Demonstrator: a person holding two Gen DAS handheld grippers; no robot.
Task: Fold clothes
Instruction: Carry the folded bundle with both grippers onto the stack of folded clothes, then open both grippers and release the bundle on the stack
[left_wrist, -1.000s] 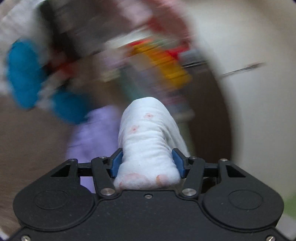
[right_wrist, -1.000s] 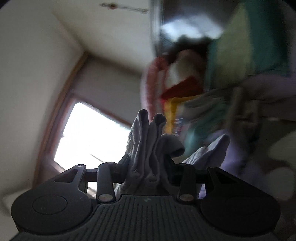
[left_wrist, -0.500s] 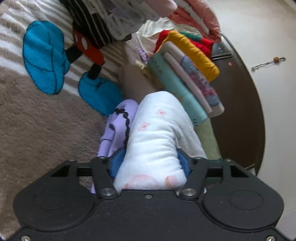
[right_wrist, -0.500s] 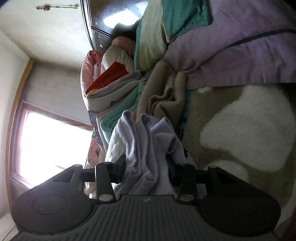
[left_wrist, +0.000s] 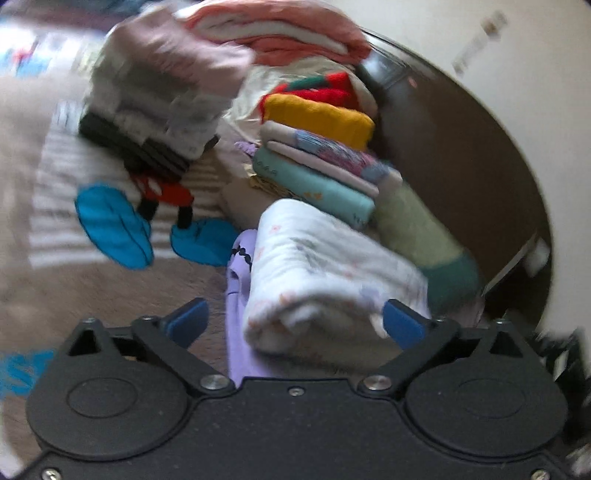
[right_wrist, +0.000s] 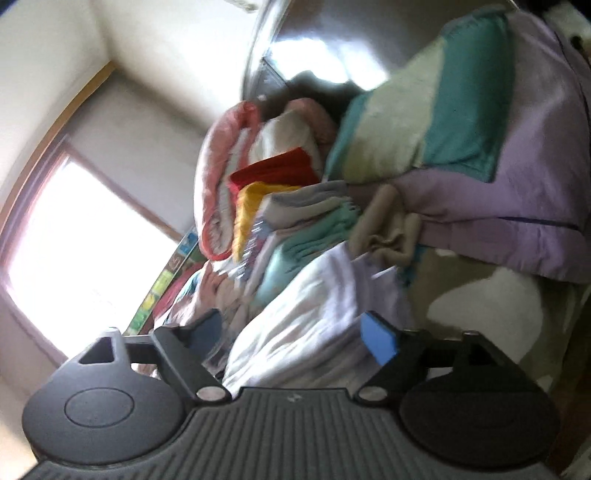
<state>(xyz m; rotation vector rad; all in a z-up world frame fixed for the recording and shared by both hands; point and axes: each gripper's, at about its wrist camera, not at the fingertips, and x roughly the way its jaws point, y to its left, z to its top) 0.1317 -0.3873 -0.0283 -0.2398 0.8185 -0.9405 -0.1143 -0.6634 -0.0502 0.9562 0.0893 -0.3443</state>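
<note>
A folded white cloth with small pink prints (left_wrist: 325, 280) is seen lying between the spread blue pads of the left hand-held gripper (left_wrist: 295, 321), released, on a flat lilac garment (left_wrist: 240, 332). The same white cloth (right_wrist: 314, 325) is seen between the parted pads of the right hand-held gripper (right_wrist: 291, 332), also released. Ahead of the left hand-held gripper a stack of folded teal, pink and yellow clothes (left_wrist: 317, 155) is seen; to its left, a brown fleece blanket with a cartoon mouse (left_wrist: 110, 229).
</note>
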